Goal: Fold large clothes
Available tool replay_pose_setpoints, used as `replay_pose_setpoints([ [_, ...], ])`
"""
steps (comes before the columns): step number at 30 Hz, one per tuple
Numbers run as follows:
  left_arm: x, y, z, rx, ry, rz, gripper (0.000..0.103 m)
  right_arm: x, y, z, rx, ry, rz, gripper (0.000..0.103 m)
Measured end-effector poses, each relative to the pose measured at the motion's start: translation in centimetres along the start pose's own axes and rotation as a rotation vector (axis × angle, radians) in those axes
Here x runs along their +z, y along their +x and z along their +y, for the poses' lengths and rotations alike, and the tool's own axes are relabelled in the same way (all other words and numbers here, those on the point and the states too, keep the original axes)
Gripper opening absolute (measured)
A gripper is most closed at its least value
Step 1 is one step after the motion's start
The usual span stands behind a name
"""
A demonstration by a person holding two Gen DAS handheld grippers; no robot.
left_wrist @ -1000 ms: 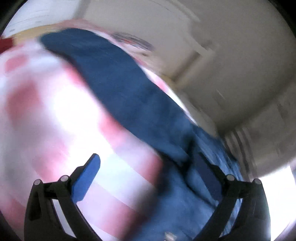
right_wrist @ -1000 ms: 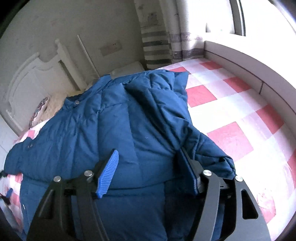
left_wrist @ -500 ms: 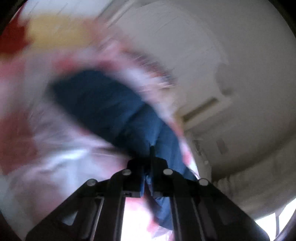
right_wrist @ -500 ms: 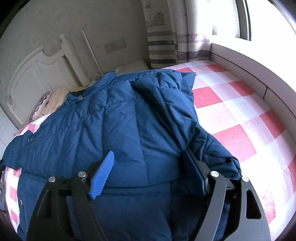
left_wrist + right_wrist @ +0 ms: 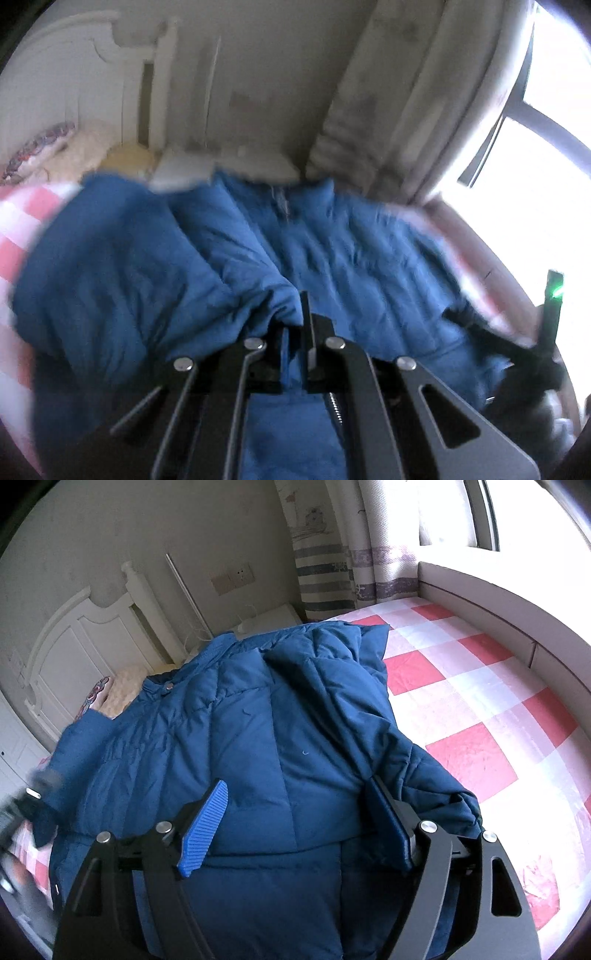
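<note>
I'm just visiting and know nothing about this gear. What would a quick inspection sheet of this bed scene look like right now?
Surface: bed sheet in red and white checks, sunlit on the window side.
Job's things: blue jacket spread over the bed, one sleeve folded across its body.
Clutter: pillow by the headboard.
Grippers: left gripper shut on a bunch of jacket cloth; right gripper open, its fingers resting on the jacket.
Cables: thin white cord near the wall socket.
Surroundings: striped curtain, bright window, plain wall.
</note>
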State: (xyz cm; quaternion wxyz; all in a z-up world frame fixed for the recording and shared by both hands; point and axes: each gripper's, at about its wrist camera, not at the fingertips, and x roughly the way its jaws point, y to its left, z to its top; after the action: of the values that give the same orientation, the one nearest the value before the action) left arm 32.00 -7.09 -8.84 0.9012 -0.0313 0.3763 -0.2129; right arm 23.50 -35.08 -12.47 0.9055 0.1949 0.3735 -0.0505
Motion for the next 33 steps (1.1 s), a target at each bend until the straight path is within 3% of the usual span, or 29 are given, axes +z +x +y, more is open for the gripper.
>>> replay_pose_setpoints([
  [3,-2.1,3.0,-1.6,0.071,0.084,0.083,0.006,0.0,0.1,0.0,0.003,0.001,0.002,0.075],
  [5,-1.4,3.0,-0.8,0.032,0.073,0.098,0.011,0.0,0.1,0.0,0.007,0.003,0.003,0.075],
  [8,-0.9,0.9,0.1,-0.084,0.028,0.121,0.04,0.0,0.1,-0.2,0.016,0.008,0.001,0.075],
  [10,-0.9,-2.3,0.3,-0.146,0.008,0.027,0.073,0.0,0.1,-0.3,0.022,0.013,-0.001,0.075],
  [12,-1.3,-6.0,1.0,-0.132,0.013,-0.113,0.089,0.0,0.1,-0.4,0.025,0.015,-0.001,0.075],
  [13,-1.7,-7.8,1.6,-0.089,0.012,-0.172,0.095,0.0,0.1,-0.4,0.024,0.014,-0.001,0.075],
  [15,-2.7,-10.4,4.0,-0.007,-0.027,-0.266,0.095,0.0,0.1,-0.4,0.022,0.012,0.0,0.075],
  [18,-3.8,-12.1,9.3,0.085,-0.193,-0.294,0.095,0.0,0.1,-0.4,0.021,0.01,0.0,0.075],
  [19,-4.0,-12.2,10.4,0.142,-0.238,-0.277,0.095,0.0,0.1,-0.4,0.02,0.01,0.0,0.075],
  [21,-4.3,-10.5,13.3,0.364,-0.314,-0.166,0.089,0.0,0.2,-0.3,0.012,0.003,0.002,0.076],
  [22,-4.4,-9.6,14.1,0.424,-0.328,-0.124,0.086,-0.1,0.2,-0.2,0.009,0.001,0.002,0.076],
  [28,-5.6,-5.8,15.6,0.464,-0.348,-0.026,0.078,-0.1,0.1,0.1,-0.001,-0.006,-0.002,0.075],
  [33,-5.9,-6.0,16.6,0.438,-0.39,-0.05,0.078,-0.5,-1.4,1.5,-0.052,-0.074,-0.073,0.075],
])
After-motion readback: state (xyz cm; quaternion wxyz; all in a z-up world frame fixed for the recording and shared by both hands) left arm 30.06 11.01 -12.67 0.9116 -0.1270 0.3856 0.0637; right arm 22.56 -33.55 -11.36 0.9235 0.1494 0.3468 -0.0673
